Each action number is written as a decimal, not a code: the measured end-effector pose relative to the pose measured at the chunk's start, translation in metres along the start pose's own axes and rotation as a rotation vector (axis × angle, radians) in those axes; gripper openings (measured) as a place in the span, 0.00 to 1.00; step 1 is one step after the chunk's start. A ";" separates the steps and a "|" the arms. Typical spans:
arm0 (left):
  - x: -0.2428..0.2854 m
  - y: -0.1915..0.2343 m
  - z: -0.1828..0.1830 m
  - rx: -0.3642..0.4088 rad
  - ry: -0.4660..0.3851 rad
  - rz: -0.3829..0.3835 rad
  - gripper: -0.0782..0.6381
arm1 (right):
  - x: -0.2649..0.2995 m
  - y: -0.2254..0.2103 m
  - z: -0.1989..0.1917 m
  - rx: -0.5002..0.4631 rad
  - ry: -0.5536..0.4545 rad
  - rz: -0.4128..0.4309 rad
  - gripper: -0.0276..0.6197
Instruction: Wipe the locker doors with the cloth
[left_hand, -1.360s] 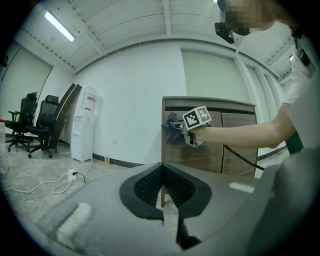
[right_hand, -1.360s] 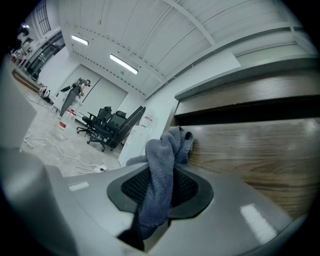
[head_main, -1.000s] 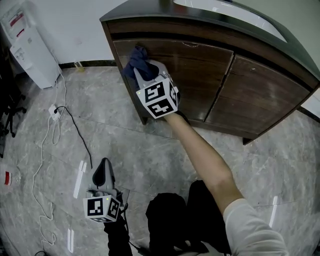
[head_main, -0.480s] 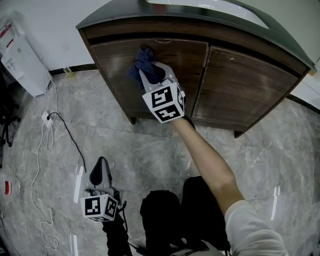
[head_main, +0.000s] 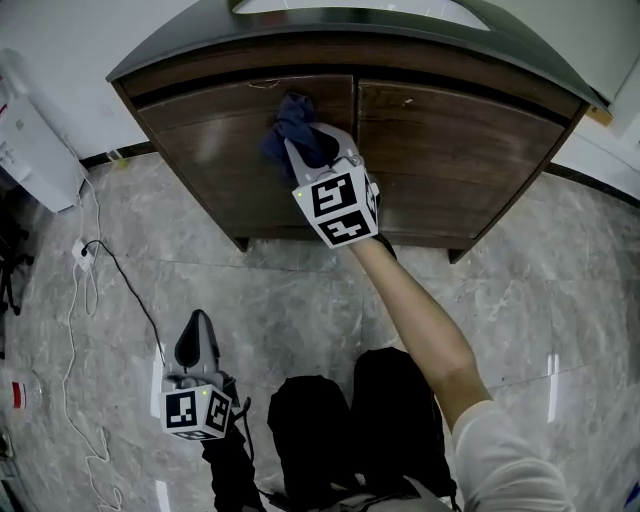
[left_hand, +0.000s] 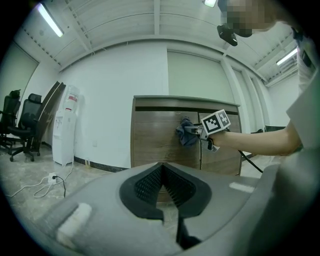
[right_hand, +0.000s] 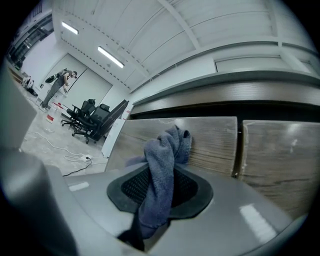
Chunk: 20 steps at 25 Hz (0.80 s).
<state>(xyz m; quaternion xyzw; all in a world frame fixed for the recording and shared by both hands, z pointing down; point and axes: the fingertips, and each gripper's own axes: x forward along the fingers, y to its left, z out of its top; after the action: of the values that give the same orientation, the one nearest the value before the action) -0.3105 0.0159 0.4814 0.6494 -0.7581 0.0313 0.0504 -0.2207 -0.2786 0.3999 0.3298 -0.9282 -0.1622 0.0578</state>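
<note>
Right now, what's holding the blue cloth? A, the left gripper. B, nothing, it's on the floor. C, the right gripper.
C: the cloth is clamped in the right gripper against the locker door; the left gripper holds nothing.

The right claw (head_main: 312, 150), gripping the cloth (head_main: 290, 120), has travelled across the left locker door (head_main: 210, 150), from its outer top corner to just beside the seam with the right door (head_main: 450, 140). The locker now sits centred in the head view, with the white dispenser (head_main: 35, 150) at the view's left edge.
</note>
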 end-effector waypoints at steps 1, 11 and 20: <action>0.001 -0.005 0.001 0.003 -0.002 -0.005 0.11 | -0.004 -0.005 -0.002 0.005 0.003 -0.007 0.19; 0.006 -0.040 0.011 0.035 -0.001 -0.041 0.11 | -0.044 -0.053 -0.014 0.027 0.019 -0.066 0.19; 0.004 -0.058 0.018 0.060 0.003 -0.049 0.11 | -0.073 -0.069 -0.019 0.009 0.012 -0.067 0.18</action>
<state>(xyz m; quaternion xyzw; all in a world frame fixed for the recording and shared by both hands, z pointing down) -0.2545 0.0011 0.4627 0.6690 -0.7406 0.0540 0.0328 -0.1193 -0.2880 0.3944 0.3621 -0.9169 -0.1580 0.0563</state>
